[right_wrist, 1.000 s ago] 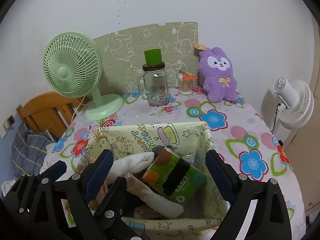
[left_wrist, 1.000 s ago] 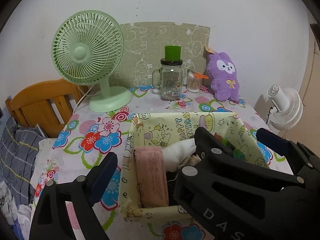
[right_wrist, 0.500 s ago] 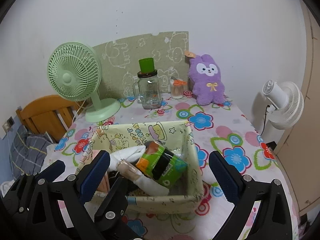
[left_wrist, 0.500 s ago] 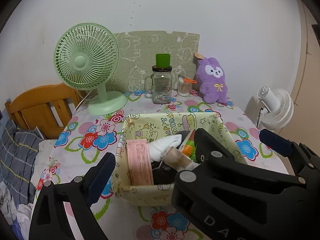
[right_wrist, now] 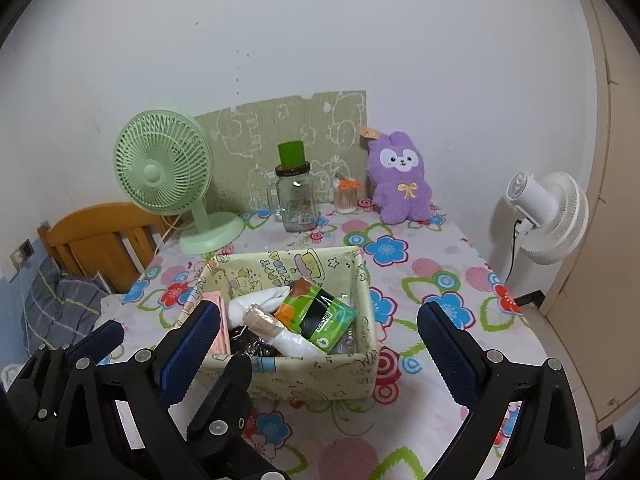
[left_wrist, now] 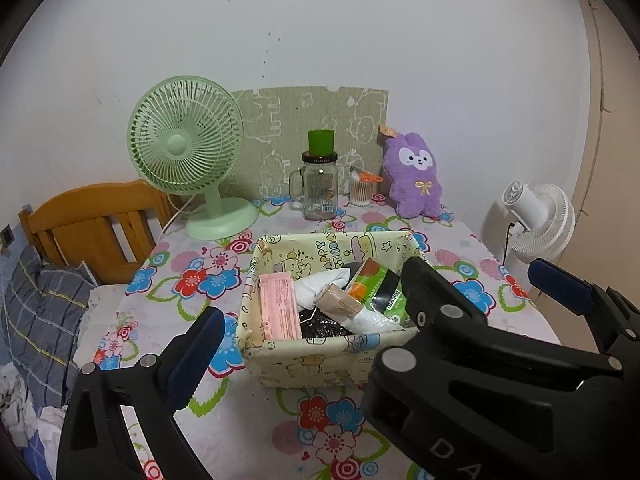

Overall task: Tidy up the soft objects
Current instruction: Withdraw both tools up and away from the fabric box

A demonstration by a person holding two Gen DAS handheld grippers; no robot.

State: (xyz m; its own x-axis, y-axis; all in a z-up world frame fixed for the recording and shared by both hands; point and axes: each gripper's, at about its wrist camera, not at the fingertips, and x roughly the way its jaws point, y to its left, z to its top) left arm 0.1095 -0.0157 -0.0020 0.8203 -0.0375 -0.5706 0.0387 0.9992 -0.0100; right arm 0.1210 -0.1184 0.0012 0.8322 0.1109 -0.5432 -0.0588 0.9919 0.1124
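Now both grippers' jaws wide apart and empty, near the fabric basket (right_wrist: 304, 376) of seemingly soft packets.

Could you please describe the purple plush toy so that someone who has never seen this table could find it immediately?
Look at the table with the flowered cloth and follow it to the back edge, against the white wall. The purple plush toy stands upright at the right end of the row there, beside the small jar of cotton swabs and right of the glass mug. It alone is furry, with a white face and a yellow bow.
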